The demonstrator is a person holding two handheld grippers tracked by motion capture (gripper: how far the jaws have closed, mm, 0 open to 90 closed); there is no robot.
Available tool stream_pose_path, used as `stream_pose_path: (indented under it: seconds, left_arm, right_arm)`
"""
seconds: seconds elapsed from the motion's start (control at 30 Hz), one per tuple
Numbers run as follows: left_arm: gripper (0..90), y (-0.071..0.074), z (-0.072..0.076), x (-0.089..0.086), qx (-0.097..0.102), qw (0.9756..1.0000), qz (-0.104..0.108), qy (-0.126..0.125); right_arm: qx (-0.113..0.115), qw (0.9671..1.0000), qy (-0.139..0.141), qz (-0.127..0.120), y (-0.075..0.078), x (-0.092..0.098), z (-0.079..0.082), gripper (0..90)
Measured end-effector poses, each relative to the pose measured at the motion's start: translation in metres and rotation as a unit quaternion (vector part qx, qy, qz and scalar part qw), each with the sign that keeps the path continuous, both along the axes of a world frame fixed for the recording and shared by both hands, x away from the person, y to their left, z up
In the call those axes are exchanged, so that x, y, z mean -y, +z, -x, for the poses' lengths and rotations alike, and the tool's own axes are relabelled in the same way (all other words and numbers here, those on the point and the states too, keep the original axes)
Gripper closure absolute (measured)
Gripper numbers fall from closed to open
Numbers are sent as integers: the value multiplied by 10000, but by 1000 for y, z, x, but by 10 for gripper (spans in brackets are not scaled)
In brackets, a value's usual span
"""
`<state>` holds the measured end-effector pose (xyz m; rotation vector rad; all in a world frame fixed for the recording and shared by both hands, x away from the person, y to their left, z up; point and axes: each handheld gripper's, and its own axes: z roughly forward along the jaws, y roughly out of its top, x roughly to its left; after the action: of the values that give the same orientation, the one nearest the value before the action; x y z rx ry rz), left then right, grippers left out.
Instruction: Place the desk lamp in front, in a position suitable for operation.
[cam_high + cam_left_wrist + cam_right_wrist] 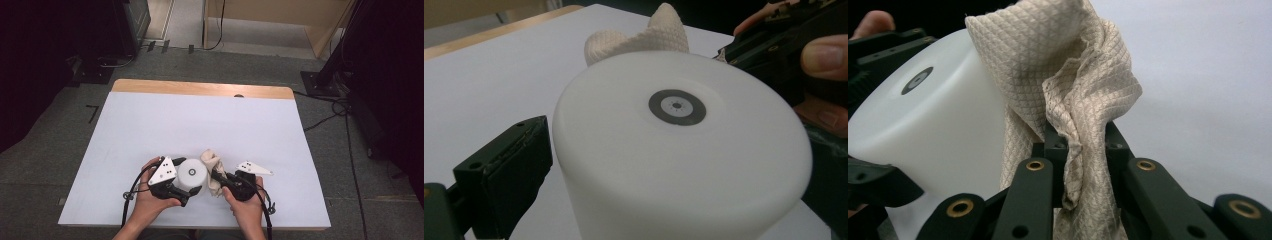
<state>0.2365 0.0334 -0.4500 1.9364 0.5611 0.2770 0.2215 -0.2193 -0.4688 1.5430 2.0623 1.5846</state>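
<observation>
Item 1. Right gripper (1068, 150): jaws closed hard on a fold of beige quilted cloth (1068, 85), the bunched fabric rising above the pinch and draping against the side of item 3. The grip looks meant to press the cloth to that side, as for wiping.

Item 2. Left gripper (186, 192): black jaws set on either side of the white cylinder's wall, one pad (514, 170) close against it at the near left, the other dark at the far right edge. It appears to clamp the cylinder so it stays put while the cloth works; actual pad contact cannot be confirmed.

Item 3. White cylinder (192, 174): upright, smooth, with a small grey ring in the middle of its top face. It stands near the front edge of the table, between the two grippers.

Item 4. Table (200, 120): white sheet over a wooden top, a strip of wood showing along the far edge.
</observation>
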Motion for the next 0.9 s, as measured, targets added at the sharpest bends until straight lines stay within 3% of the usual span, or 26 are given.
stream_pose_path:
  seconds: [0.1,0.13,0.23,0.37,0.47,0.7,0.9]
  left_arm:
    - [0,4,9,7,-24,9991,105,401]
    - [0,4,9,7,-24,9991,105,401]
    - [0,4,14,12,21,9971,137,752]
    - [52,1,19,19,63,9940,-6,1095]
    - [63,-4,20,25,-28,9920,-111,1260]
    - [82,-4,20,23,61,9925,-136,1210]
    - [86,-3,13,17,-13,9959,-109,902]
  right_arm:
    - [-7,10000,-80,18,0,4,-1,797]
    - [10,9999,-94,35,-1,5,-2,796]
    - [22,9999,-139,38,0,8,-2,795]
    - [-2,9998,-207,65,-1,11,-3,795]
    - [-29,9997,-240,76,-2,12,-4,795]
    - [-31,9996,-248,122,-2,11,-4,795]
    - [-14,9996,-246,108,-2,12,-4,795]
